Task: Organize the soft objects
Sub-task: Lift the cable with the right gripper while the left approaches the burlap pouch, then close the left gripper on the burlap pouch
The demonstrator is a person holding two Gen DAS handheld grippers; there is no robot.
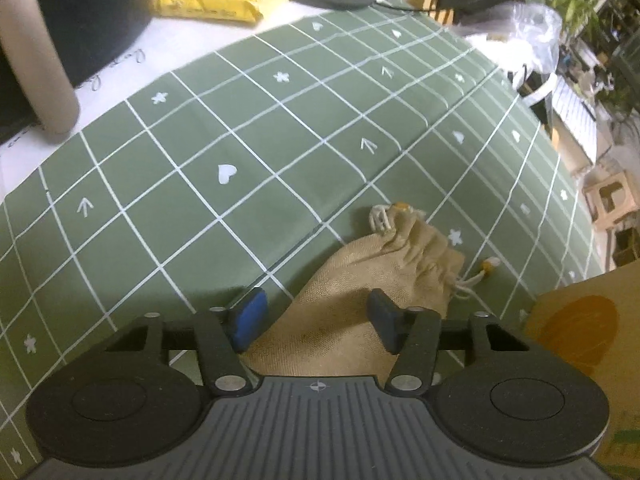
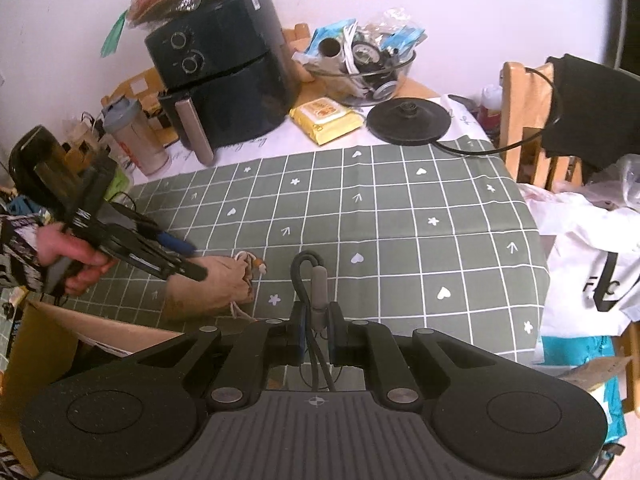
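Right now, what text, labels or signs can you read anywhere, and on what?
"F C": white bag, partly hidden by a black strap.
Cursive writing on the white cloth: too blurred to read.
Yellow pack: label too small to read.
Air fryer: dial marks unreadable.
Green cloth: only printed hearts, flowers, arrows.

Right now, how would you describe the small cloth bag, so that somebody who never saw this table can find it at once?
Look at the green grid tablecloth, at its near edge beside the open cardboard box. There lies a tan burlap pouch, under the left gripper. Its gathered neck with white drawstrings sets it apart; nothing else on the cloth is fabric.
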